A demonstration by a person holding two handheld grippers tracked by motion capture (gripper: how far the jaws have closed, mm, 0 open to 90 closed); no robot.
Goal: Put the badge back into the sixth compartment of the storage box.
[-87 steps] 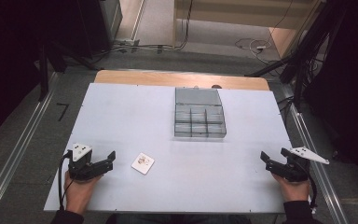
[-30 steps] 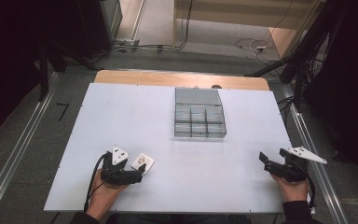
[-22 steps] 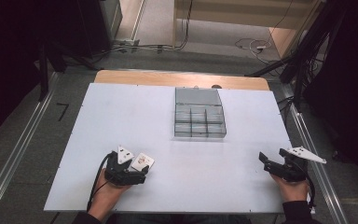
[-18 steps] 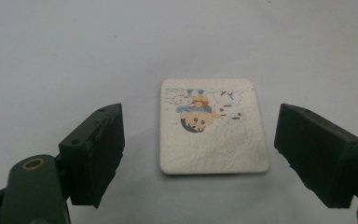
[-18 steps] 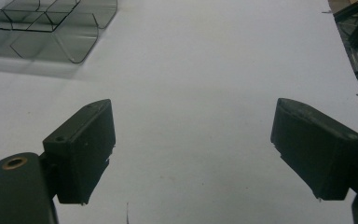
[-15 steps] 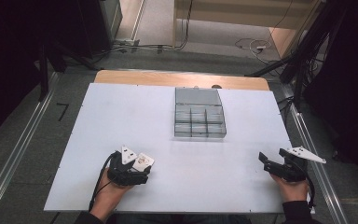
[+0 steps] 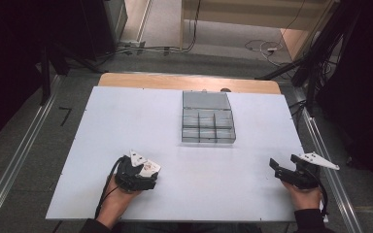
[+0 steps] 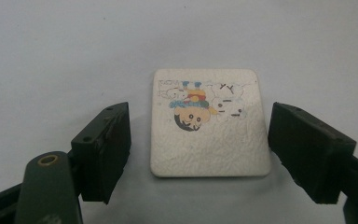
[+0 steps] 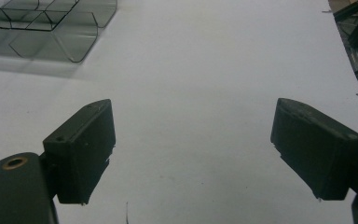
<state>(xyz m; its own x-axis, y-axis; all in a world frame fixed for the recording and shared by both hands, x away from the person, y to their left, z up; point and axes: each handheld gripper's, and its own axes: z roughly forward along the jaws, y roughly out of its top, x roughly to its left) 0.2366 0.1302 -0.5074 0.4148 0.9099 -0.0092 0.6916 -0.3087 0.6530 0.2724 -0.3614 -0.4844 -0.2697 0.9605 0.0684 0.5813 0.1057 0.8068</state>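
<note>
A small white square card [image 8: 209, 123] with a cartoon print lies flat on the white table. In the high view the card [image 7: 150, 167] is near the front left. My left gripper [image 8: 200, 128] straddles it, one jaw on each side. A thin gap remains at both card edges, so the pads do not press on it. Its jaws have just been closing with the card between them. In the high view the left gripper [image 7: 145, 175] covers part of the card. My right gripper [image 7: 278, 170] rests at the front right, open, and its jaws [image 9: 191, 130] have only bare table between them.
A clear plastic organizer box [image 7: 208, 119] with several compartments stands at the middle back of the table [image 7: 126, 121]; its corner [image 9: 51, 28] shows in the right gripper view. Metal rails run along both table sides, and cables lie on the floor behind.
My left gripper slid right onto the card and its jaws narrowed around it. The right gripper stayed where it was.
</note>
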